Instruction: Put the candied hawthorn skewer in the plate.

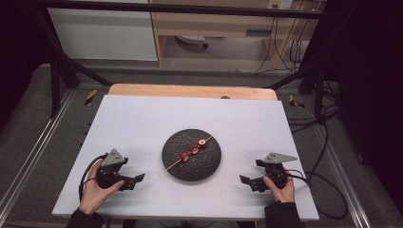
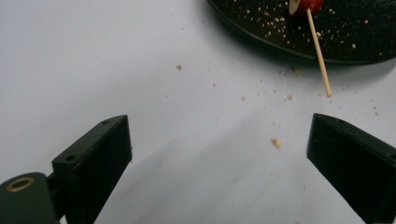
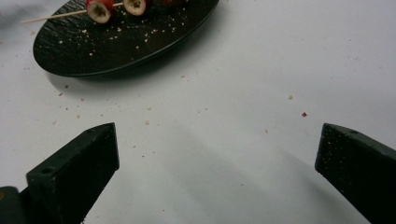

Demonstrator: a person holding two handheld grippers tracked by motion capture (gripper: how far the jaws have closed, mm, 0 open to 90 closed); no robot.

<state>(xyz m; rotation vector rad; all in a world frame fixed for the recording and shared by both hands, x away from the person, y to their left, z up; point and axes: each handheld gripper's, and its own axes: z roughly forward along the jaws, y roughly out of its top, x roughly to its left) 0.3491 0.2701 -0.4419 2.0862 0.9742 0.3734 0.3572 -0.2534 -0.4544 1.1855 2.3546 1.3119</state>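
We're over a white surface (image 1: 142, 123), nothing on it but crumbs and 1 black plate (image 1: 173, 164) dead centre. Left tongs (image 1: 139, 178) sit low at the plate's left, right tongs (image 1: 244, 179) low at its right, both well apart from the plate. Both tongs gape wide with nothing between the jaws; in each gripper view we see bare surface in the gap.

Skewer (image 1: 190, 154) lies on the plate, 3 red fruit pieces (image 1: 194, 150) threaded near its middle. Long axis runs diagonal in the high view: bare handle end points down-left toward our left tongs and overhangs the plate rim, far end points up-right and stops inside the rim. In the left gripper view the stick end (image 2: 319, 56) hangs off the rim just above the surface, short of the right jaw. In the right gripper view we see 2 cut pieces (image 3: 99, 10) face-on, pale centres showing.

Our read: skewer looks assembled and set down, tongs parked, so the step in hand is release and clear-out. To do it well:
- keep the jaws wide and back off along the surface, away from the overhanging end; a nudge there would pivot the stick and roll fruit off the plate
- if we regrip, take the bare end, jaws across the stick, not along it
- right tongs stay put; no reason to crowd the plate
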